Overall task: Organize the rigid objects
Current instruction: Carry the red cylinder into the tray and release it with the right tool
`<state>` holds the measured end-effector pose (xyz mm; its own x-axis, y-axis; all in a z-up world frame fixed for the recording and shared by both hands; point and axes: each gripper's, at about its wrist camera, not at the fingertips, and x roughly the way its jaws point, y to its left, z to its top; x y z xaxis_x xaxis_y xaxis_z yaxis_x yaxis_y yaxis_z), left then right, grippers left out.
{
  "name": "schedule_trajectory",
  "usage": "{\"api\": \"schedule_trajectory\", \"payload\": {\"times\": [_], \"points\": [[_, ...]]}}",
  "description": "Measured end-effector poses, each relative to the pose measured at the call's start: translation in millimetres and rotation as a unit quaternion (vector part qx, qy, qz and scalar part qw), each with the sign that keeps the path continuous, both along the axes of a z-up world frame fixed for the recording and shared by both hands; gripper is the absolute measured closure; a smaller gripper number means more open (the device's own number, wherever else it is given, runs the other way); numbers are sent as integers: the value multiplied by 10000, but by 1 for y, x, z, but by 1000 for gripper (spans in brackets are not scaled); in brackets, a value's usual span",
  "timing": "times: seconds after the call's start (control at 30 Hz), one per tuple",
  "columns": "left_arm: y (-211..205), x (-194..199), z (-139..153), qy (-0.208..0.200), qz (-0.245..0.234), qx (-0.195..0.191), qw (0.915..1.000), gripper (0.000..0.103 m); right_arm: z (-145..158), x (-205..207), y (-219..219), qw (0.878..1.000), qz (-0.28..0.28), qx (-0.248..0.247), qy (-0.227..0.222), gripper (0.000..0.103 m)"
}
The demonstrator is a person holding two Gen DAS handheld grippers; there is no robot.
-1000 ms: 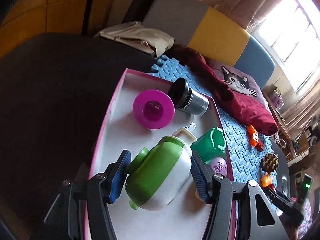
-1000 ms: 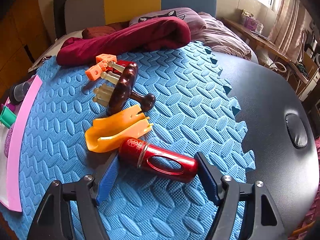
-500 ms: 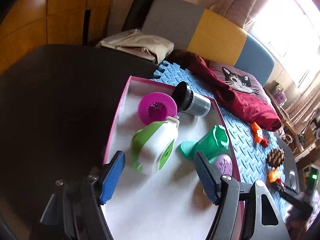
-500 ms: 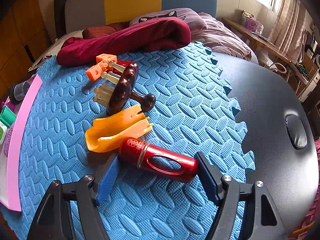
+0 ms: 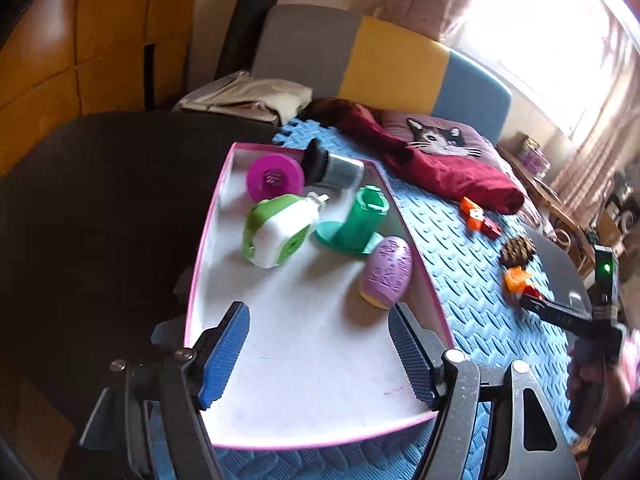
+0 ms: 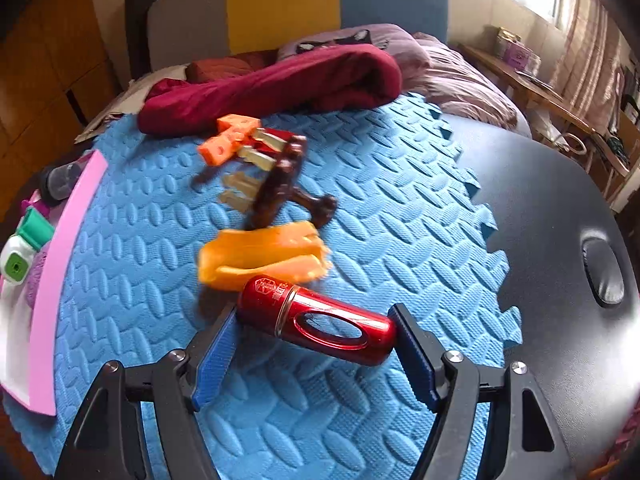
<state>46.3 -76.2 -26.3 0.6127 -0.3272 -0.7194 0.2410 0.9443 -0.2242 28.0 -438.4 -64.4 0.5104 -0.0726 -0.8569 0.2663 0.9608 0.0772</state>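
One black table is carrying one blue foam mat, and one pink-rimmed white tray is lying along the mat's left edge. One dark red cloth is lying across the mat's far edge. The tray is holding five objects, all in its far half: one green-and-white device near the tray's left edge, one teal holder just beside it, one purple egg-shaped object against the tray's right edge, and one magenta disc and one black-and-silver cylinder at the far edge. The left gripper is hovering over the bare near half of the tray, its jaws standing wide with nothing between them. On the mat's middle, one orange scoop, one dark brown wooden object and one cluster of orange blocks are lying close together. The right gripper is holding one red metal cylinder endwise between its pads, just beside the scoop.
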Motion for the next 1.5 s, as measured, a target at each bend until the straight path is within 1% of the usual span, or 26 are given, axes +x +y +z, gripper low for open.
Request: {"api": "schedule_trajectory", "payload": {"times": [0.07, 0.23, 0.33, 0.37, 0.57, 0.67, 0.8, 0.93, 1.07, 1.3, 1.5], "points": [[-3, -6, 4, -90, -86, 29, 9999, 30, 0, 1, 7, 9998, 191, -8, 9, 28], [-7, -15, 8, -172, -195, 79, 9996, 30, -2, 3, 23, 9983, 574, 25, 62, 28], [-7, -19, 9, -238, -176, 200, 9994, 30, -4, 4, 37, 9964, 811, -204, 135, 28], [-6, -20, 9, -243, -163, 228, 9993, 30, -4, 4, 39, 9959, 871, -188, 129, 28], [6, -26, 11, -335, -21, 404, 9986, 30, -2, 3, 43, 9959, 867, -214, 110, 28], [13, -27, 10, -331, 33, 446, 9984, 30, 8, 0, 54, 9957, 909, -152, -56, 28], [24, -27, 8, -301, 130, 429, 9985, 30, 23, -5, 80, 9933, 1085, 135, -380, 28], [31, -27, 8, -301, 210, 379, 9986, 30, 38, -3, 122, 9864, 1489, 272, -643, 28], [38, -27, 9, -303, 286, 347, 9985, 30, 52, 3, 168, 9760, 1982, 372, -818, 28], [53, -25, 5, -251, 453, 305, 9982, 30, 59, 19, 230, 9597, 2642, 460, -838, 28], [75, -22, 5, -261, 741, 198, 9967, 30, 55, 35, 273, 9485, 3059, 339, -749, 28]]}}
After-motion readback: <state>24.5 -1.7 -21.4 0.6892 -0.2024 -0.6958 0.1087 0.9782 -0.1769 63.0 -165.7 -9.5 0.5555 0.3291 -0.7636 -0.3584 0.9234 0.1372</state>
